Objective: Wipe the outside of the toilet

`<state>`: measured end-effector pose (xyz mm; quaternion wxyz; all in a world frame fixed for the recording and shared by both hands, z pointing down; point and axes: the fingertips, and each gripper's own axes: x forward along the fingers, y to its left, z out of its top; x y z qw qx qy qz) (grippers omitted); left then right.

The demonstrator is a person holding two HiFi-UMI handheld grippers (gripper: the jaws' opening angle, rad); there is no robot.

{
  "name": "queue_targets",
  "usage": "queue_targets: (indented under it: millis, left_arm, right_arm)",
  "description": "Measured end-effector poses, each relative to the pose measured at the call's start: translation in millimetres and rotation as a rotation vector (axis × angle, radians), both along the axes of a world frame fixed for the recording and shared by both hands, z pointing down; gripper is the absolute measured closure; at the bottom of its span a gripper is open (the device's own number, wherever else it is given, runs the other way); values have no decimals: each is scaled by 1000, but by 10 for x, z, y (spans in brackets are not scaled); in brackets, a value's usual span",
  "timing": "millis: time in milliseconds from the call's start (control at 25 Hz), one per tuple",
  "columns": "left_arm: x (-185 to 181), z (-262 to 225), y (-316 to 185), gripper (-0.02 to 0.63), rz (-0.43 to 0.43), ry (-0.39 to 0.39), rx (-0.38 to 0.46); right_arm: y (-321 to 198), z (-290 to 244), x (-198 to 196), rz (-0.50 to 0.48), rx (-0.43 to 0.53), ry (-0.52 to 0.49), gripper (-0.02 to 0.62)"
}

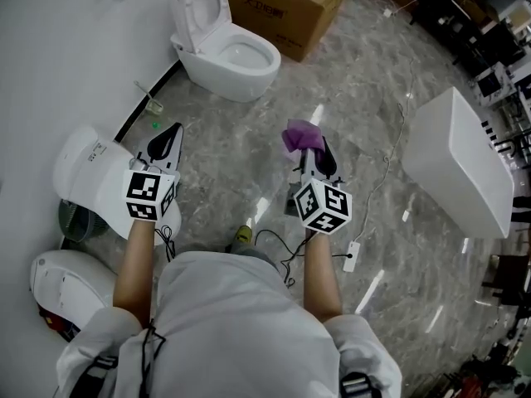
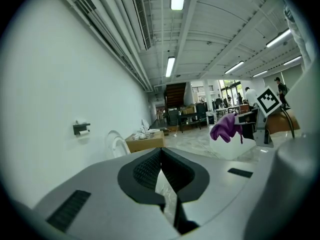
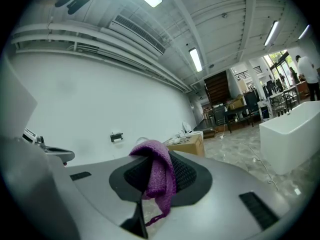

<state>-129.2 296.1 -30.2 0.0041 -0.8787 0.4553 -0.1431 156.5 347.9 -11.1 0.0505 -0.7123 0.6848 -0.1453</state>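
Note:
The white toilet (image 1: pixel 228 52) stands by the wall at the top of the head view, lid raised, well ahead of both grippers. Its lid (image 2: pixel 115 144) also shows in the left gripper view. My right gripper (image 1: pixel 319 152) is shut on a purple cloth (image 1: pixel 300 135), which drapes over the jaw tips (image 3: pixel 159 176) in the right gripper view. My left gripper (image 1: pixel 170 135) is held over the marble floor with its jaws closed together and nothing between them. From the left gripper view, the purple cloth (image 2: pixel 225 126) hangs off to the right.
A cardboard box (image 1: pixel 286 11) sits right behind the toilet. A large white tub (image 1: pixel 460 160) stands at the right. Two more white toilet units (image 1: pixel 87 172) (image 1: pixel 62 280) are beside my left arm. A white cable and power strip (image 1: pixel 353 255) lie on the floor.

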Motion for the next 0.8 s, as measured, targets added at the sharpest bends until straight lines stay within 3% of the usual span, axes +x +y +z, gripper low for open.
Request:
queue_targets:
  millis: [160, 480, 800]
  left_arm:
    - [175, 93, -322, 592, -7, -6, -12]
    - [136, 197, -1062, 592, -58, 12, -17]
    - [-12, 329, -2084, 592, -57, 33, -36]
  right_arm:
    - [-379, 71, 147, -21, -13, -3, 508]
    - [-1094, 189, 243, -38, -29, -13, 508]
    - [-2128, 258, 75, -36, -48, 28, 508]
